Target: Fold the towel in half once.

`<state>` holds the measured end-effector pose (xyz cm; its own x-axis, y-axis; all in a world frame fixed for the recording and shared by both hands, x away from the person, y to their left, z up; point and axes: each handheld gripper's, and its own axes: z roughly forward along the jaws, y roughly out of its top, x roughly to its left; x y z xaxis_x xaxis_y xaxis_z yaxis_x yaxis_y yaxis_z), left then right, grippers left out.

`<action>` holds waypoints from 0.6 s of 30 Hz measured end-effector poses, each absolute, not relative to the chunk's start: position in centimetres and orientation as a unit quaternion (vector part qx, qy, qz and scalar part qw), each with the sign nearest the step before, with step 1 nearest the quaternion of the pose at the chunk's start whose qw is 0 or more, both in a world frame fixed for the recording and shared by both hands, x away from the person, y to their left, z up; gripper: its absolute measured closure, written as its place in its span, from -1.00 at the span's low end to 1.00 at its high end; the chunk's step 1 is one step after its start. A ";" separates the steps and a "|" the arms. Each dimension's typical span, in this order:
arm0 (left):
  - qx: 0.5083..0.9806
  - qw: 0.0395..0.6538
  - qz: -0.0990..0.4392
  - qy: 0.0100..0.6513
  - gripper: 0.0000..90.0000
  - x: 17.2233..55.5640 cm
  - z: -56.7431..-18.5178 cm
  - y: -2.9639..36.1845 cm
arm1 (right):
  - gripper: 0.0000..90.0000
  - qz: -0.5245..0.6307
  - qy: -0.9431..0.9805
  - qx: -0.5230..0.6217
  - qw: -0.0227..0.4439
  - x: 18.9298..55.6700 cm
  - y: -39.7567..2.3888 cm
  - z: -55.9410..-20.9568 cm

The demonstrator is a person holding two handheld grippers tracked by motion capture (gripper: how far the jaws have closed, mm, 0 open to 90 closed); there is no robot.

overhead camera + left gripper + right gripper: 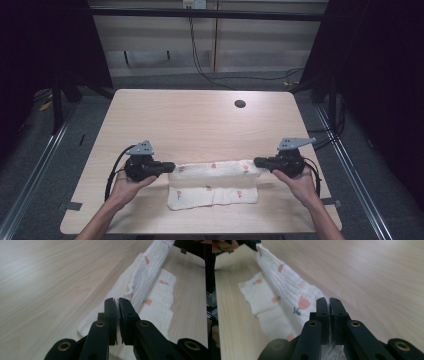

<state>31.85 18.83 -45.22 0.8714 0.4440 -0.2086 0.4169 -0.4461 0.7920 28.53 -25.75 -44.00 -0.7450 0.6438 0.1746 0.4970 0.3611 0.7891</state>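
Flowered cloth [212,192] on wooden table [200,120]

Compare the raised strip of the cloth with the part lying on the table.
The raised strip is stretched taut between the left gripper and right gripper; the lower part lies slack and flat on the table. The strip is bunched and narrow; the lower part is spread wider. Both are white with pink flowers.

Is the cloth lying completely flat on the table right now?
No, the cloth has its far edge lifted and stretched between the left gripper and right gripper.
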 end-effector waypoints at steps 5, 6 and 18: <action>0.852 0.461 0.021 0.249 0.89 30.2 -45.9 19.0 | 0.92 0.439 0.829 0.339 0.072 27.0 -25.5 -44.9; 0.854 0.458 0.020 0.248 0.89 29.9 -46.2 19.0 | 0.92 0.436 0.832 0.336 0.077 26.8 -25.4 -45.0; 0.870 0.432 0.003 0.237 0.83 28.3 -47.3 19.0 | 0.81 0.438 0.834 0.332 0.057 24.4 -25.5 -46.7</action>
